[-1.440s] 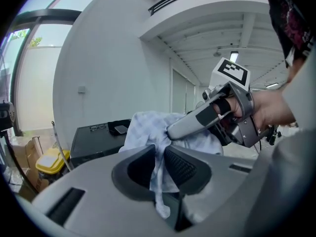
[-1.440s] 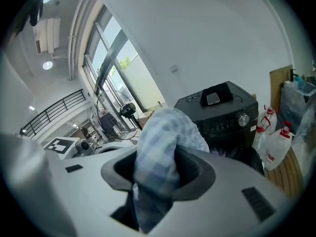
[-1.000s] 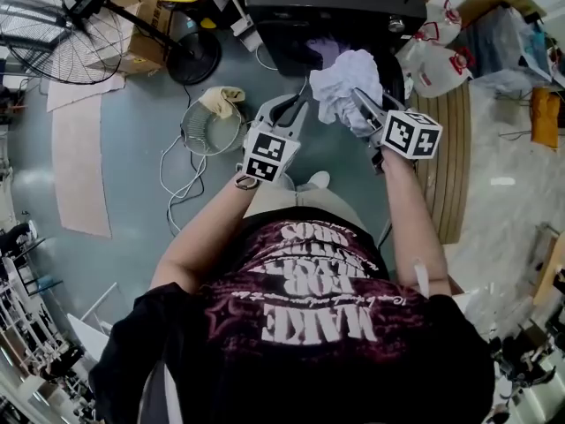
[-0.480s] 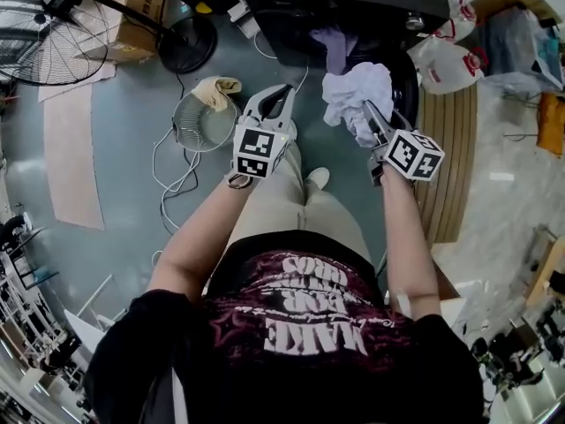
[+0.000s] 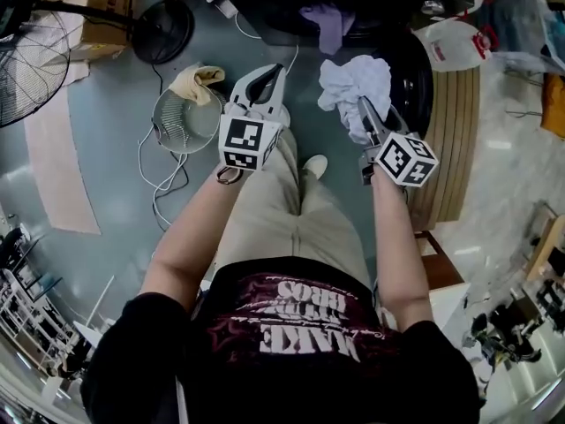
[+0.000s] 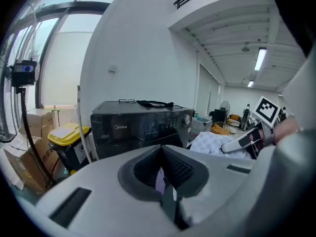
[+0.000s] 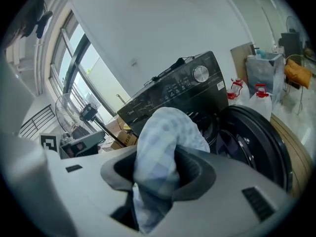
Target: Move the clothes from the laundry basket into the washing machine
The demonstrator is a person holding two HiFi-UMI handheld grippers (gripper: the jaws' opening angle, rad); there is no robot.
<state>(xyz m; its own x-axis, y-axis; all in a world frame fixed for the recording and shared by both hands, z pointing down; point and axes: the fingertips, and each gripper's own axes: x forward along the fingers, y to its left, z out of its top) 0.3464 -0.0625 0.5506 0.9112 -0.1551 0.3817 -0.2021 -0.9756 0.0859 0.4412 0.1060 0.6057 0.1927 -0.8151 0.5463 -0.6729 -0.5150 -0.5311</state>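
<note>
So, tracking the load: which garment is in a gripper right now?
The white checked garment, clamped by the right gripper; the purple garment hangs from the washer, the tan cloth lies by the wire basket.

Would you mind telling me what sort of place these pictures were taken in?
Probably a lab or workshop corner set up for laundry: a black washing machine stands beside cardboard boxes and a pedestal fan.
</note>
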